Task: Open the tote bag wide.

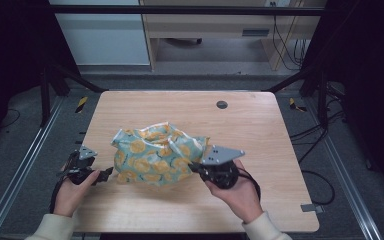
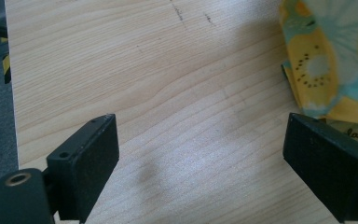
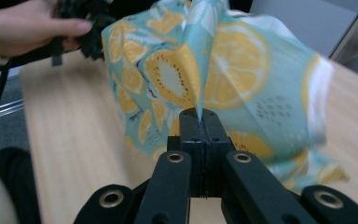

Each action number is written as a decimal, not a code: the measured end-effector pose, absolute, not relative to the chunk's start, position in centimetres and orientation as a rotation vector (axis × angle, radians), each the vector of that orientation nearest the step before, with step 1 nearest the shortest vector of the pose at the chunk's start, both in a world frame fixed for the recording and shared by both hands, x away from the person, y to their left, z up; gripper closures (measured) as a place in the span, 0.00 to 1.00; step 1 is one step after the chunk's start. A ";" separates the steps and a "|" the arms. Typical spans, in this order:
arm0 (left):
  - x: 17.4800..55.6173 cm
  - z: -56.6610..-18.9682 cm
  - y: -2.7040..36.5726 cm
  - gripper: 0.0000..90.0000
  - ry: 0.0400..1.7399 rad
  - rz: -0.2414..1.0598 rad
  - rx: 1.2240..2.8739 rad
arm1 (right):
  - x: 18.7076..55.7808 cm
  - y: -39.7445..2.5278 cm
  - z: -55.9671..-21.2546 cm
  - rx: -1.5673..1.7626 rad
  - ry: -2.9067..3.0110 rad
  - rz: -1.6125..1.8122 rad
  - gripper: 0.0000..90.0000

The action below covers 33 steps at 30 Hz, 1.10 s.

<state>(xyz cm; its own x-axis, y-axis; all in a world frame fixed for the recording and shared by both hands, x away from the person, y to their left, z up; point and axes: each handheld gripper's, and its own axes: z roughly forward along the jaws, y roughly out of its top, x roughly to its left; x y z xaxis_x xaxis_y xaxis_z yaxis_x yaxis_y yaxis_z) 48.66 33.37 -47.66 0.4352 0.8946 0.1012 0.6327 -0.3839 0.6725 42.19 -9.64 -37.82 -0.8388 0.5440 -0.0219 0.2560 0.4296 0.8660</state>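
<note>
A crumpled teal cloth with a yellow fruit print (image 1: 156, 155) is lying mid-tabletop (image 1: 250, 125). The right gripper (image 3: 200, 114) is pinching a fold of the cloth between clenched jaws. The left gripper (image 2: 200, 154) is hovering just beside the cloth's left edge, jaws spread wide, grasping nothing.

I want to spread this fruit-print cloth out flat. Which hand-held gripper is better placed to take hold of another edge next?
The left hand-held gripper. Its jaws stand wide open over bare table, with the fruit-print cloth right beside one jaw. The right hand-held gripper is shut on a fold of the cloth, so it is occupied.
</note>
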 end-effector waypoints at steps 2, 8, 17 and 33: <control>48.7 -47.7 33.4 0.12 1.281 0.620 2.147 | 41.2 -10.1 -39.4 0.715 2.416 1.347 1.00; 48.6 -47.7 33.4 0.12 1.290 0.618 2.143 | 40.8 -10.7 -43.6 0.798 2.499 1.265 1.00; 48.6 -47.7 33.5 0.12 1.293 0.614 2.145 | 41.2 -11.3 -43.5 0.869 2.465 1.246 0.72; 48.1 -43.6 33.7 0.19 1.210 0.621 2.071 | 41.2 -12.7 -40.9 0.908 2.399 1.226 0.49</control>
<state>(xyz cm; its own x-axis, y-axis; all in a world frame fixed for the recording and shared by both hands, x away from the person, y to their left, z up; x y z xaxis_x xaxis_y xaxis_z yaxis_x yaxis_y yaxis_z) 48.14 33.66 -43.60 0.4612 0.8842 0.0734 0.5755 -0.3611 0.7338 41.24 -12.73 -40.91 -0.7562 0.6540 0.0210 0.4000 0.4366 0.8058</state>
